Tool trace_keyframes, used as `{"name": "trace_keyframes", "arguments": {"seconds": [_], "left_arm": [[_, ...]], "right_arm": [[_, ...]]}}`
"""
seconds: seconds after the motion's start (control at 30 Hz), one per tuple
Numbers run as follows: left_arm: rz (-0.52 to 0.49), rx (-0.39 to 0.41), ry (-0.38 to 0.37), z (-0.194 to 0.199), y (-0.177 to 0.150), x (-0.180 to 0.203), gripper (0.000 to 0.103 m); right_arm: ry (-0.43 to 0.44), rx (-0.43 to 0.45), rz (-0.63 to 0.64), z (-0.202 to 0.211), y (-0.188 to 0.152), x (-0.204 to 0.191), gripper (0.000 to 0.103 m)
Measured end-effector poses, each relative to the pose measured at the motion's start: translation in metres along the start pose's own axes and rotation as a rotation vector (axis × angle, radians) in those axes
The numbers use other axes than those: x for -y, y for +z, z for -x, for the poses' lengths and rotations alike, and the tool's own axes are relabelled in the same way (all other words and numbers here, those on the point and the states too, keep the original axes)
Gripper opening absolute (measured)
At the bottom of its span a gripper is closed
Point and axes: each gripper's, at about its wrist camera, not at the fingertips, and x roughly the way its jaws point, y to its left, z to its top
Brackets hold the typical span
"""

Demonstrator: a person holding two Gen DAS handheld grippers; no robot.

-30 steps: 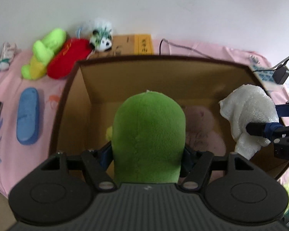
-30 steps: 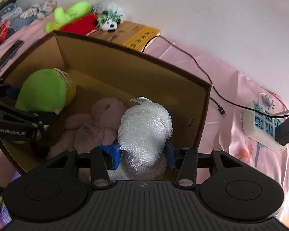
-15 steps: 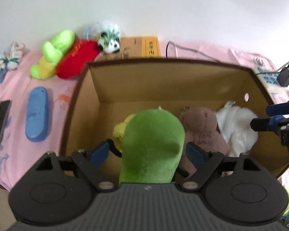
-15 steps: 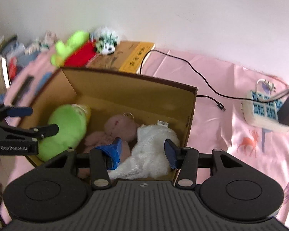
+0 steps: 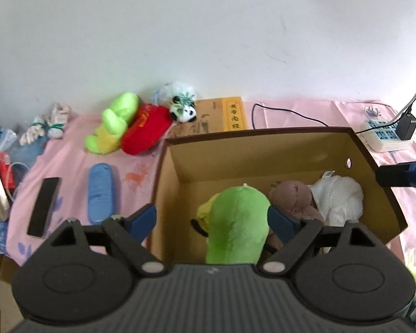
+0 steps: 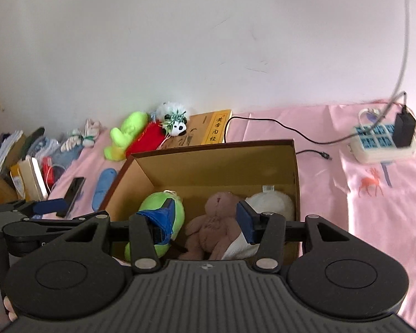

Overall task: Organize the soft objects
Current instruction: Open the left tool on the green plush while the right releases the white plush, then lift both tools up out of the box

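Plush toys are lying side by side in the cardboard box (image 6: 296, 166): green plush (image 5: 237, 223), brown bear (image 6: 213, 229) and white plush (image 5: 339, 195). The green plush is lying with its long axis running from the box's near wall toward the far wall. Left gripper (image 5: 212, 222) and right gripper (image 6: 205, 222) are now hanging spread and empty above the box; a second ago each was pinching its toy. Writing on the yellow book (image 6: 216, 127) is too small to read
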Motion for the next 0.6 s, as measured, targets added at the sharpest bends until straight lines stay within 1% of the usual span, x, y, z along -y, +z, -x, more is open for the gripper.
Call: {"name": "trace_keyframes", "arguments": {"seconds": [0.07, 0.3, 0.4, 0.6], "left_arm": [[-0.002, 0.005, 0.02, 0.008, -0.004, -0.003, 0.088], [-0.005, 0.018, 0.029, 0.031, -0.021, -0.016, 0.09], [-0.02, 0.02, 0.032, 0.038, -0.03, -0.017, 0.091], [-0.032, 0.019, 0.018, 0.052, -0.043, -0.017, 0.092]], "right_arm": [[-0.01, 0.011, -0.006, 0.006, -0.008, -0.005, 0.033], [-0.034, 0.045, -0.031, 0.028, -0.032, -0.022, 0.033], [-0.059, 0.052, -0.023, 0.036, -0.042, -0.027, 0.033], [-0.073, 0.046, -0.031, 0.047, -0.06, -0.032, 0.033]]}}
